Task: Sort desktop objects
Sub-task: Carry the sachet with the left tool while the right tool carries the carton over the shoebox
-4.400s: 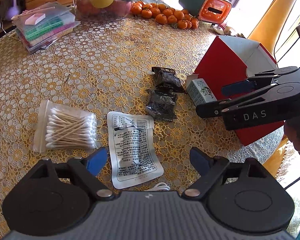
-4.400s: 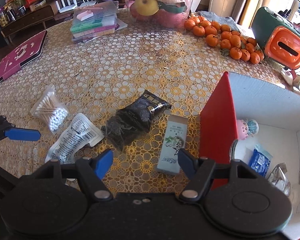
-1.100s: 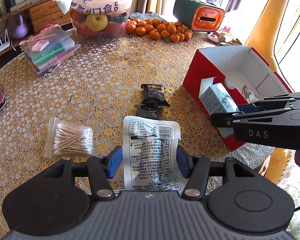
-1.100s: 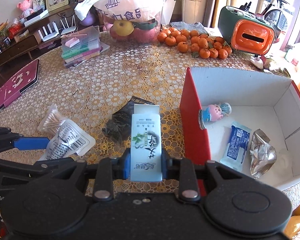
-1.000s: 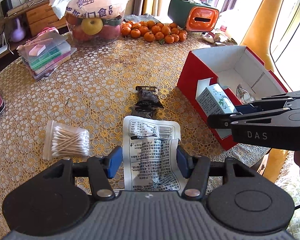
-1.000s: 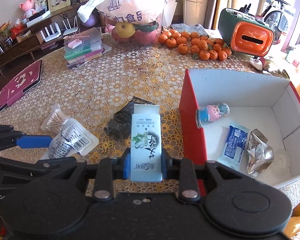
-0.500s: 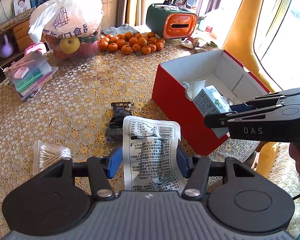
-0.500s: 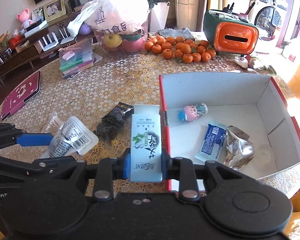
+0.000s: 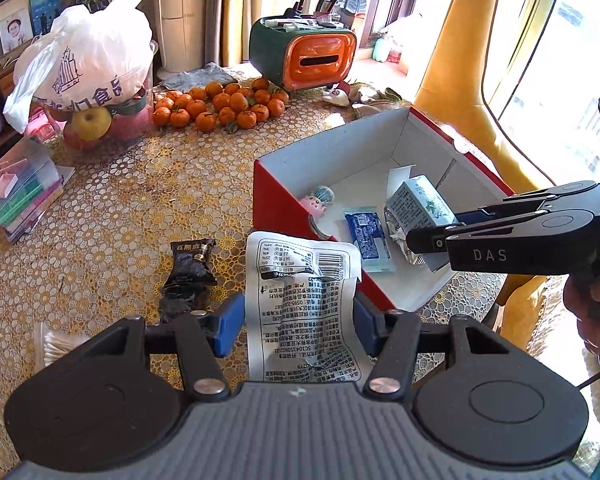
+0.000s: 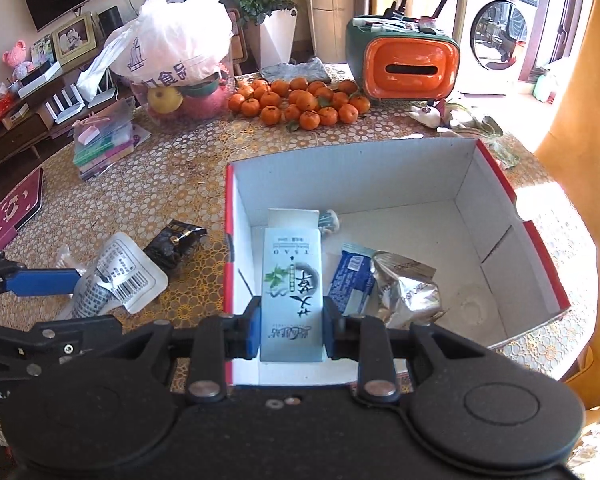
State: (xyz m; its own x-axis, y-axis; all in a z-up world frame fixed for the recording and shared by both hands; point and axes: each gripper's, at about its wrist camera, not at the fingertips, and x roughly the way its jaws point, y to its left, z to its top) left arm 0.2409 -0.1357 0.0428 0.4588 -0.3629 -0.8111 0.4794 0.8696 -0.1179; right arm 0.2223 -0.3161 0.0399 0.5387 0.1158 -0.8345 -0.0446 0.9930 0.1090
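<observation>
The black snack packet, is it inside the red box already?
No, the black snack packet lies on the patterned tablecloth just outside the left wall of the red box.

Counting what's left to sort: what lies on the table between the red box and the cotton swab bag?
Only the black snack packets lie between the red box and the cotton swab bag, seen in the left wrist view.

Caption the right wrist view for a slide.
Right claw carries a pale green carton over the open red box.

"DAS" on right tongs (image 9: 432, 240); "TSAO" on carton (image 10: 292, 280)
</observation>
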